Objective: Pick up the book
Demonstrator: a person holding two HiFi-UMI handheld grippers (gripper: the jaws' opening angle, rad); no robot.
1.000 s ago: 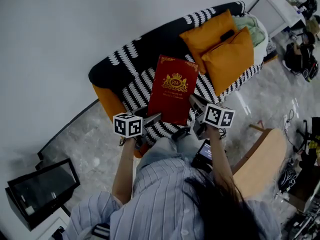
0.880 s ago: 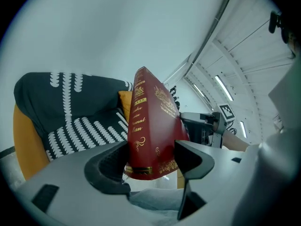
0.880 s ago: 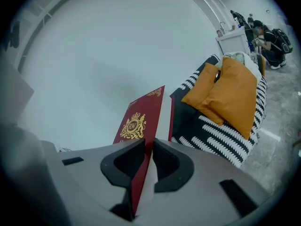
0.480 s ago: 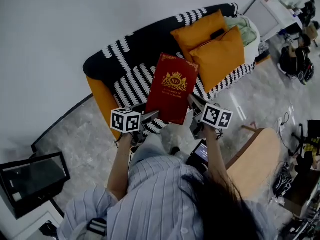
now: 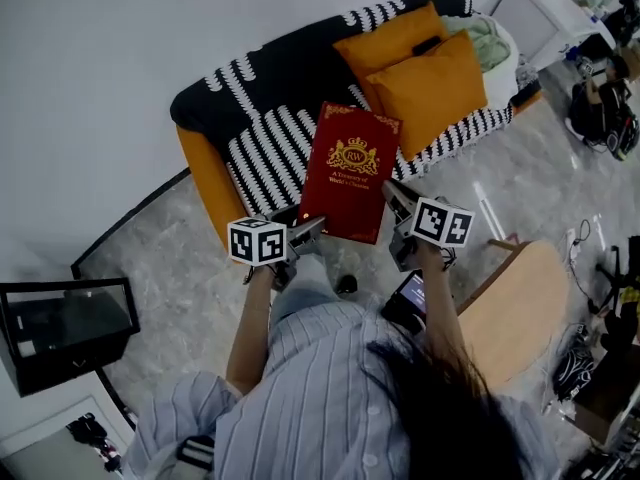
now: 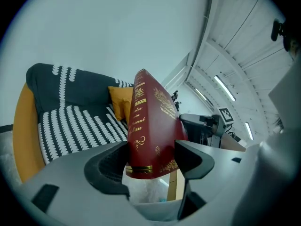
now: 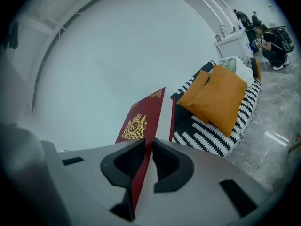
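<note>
Both left gripper (image 5: 308,231) and right gripper (image 5: 396,197) clamp fingers on the red gold-crested hardback book (image 5: 350,171) mid-frame; it seems lifted, so next the hands must move together.

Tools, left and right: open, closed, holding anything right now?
Left tool: closed on the book, at its spine.
Right tool: closed on the book's other edge.

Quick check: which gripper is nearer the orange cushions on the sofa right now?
Right. The right gripper clamps the book on the edge facing the orange cushions. The left gripper clamps the book's opposite lower corner, farther from them.
</note>
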